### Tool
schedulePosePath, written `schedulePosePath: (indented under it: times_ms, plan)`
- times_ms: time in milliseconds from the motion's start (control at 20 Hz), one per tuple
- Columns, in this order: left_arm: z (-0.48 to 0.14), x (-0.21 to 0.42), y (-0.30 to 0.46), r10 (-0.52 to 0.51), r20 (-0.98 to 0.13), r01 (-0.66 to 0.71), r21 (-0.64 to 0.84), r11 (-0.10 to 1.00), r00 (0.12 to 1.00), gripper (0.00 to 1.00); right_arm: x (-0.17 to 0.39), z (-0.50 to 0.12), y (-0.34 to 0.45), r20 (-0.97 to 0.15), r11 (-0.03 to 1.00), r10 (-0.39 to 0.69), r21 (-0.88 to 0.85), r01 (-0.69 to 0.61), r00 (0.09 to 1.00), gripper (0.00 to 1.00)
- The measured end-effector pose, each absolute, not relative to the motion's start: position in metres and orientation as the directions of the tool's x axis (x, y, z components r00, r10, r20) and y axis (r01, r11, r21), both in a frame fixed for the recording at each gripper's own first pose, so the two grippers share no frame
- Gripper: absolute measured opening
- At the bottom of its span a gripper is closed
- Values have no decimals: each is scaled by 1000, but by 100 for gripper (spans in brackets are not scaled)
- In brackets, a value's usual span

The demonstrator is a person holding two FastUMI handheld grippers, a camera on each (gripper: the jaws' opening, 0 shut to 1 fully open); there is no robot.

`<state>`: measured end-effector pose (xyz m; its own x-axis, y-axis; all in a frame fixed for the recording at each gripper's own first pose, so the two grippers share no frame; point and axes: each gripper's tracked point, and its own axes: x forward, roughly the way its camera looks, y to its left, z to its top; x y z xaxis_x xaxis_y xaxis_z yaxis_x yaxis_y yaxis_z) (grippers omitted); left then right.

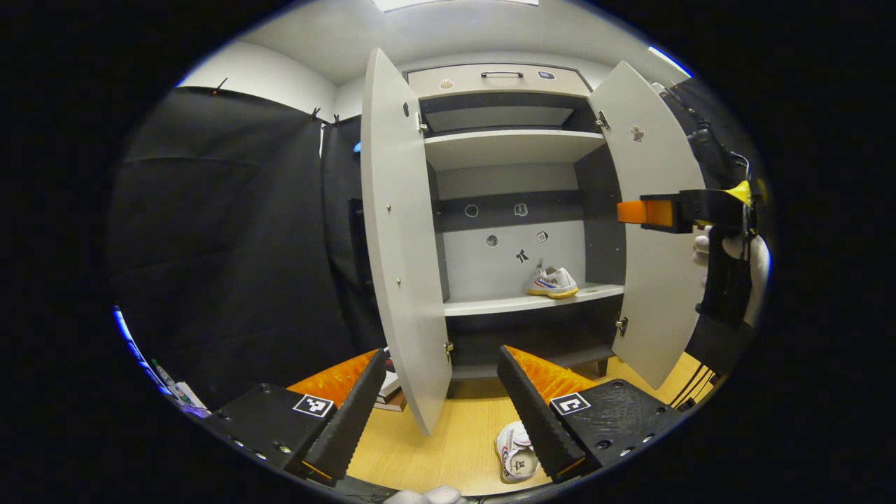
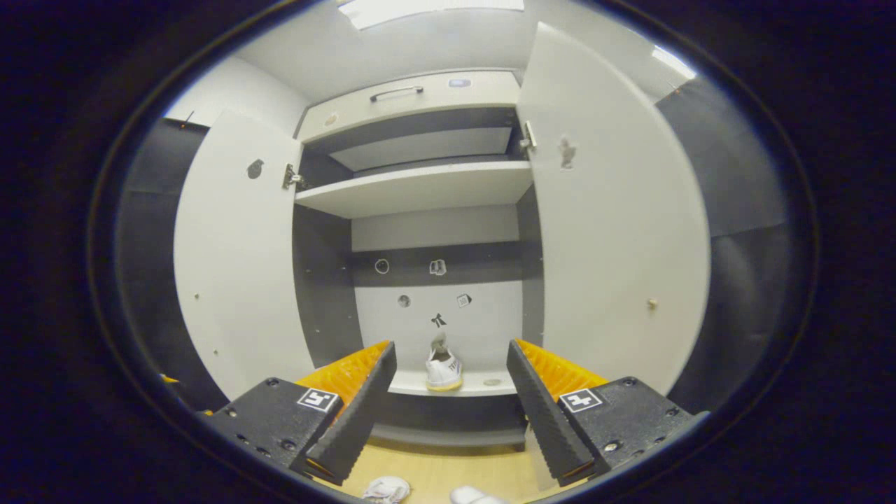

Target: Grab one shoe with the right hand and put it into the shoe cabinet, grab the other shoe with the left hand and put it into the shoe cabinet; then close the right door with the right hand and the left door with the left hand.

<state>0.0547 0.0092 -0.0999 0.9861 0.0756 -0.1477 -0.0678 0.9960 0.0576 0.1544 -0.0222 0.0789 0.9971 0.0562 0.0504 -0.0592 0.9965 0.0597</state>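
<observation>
Nearest the lens in the left gripper view, the left gripper (image 1: 441, 413) hangs released, its fingers spread wide and holding nothing, above the pale wood floor (image 1: 455, 434). Just by its right finger lies the second shoe (image 1: 516, 451), white, on the floor in front of the shoe cabinet (image 1: 514, 210). Farther off, the first shoe (image 1: 551, 282) sits on the lower shelf (image 1: 490, 303), toward its right end, so by my reading the right hand's part of the stowing is done. At the far right the right gripper (image 1: 633, 212) is held up level beside the right door (image 1: 651, 231) by a gloved hand (image 1: 735, 252). Its own view shows its fingers parted and empty, pointing into the cabinet at the shelved shoe. Both the left door (image 1: 402, 238) and the right door stand wide open. Left to do, as I judge it: pick up the floor shoe with the left gripper, shelve it, then swing the right door and the left door shut
</observation>
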Motion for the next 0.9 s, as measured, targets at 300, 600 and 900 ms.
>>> schedulePosePath:
  times_ms: [300,600,900]
  plan:
    - [-172,58,-34,-55,-238,64,30,997,970,97,79,47,-70,-14,997,-52,48,52,999,100]
    - [-317,45,-70,-147,-425,151,-24,988,893,97,36,11,-99,-105,991,-136,-14,135,985,99]
    - [-430,47,-79,-132,-580,199,54,979,804,97,19,-13,-114,-186,984,-176,-44,171,967,100]
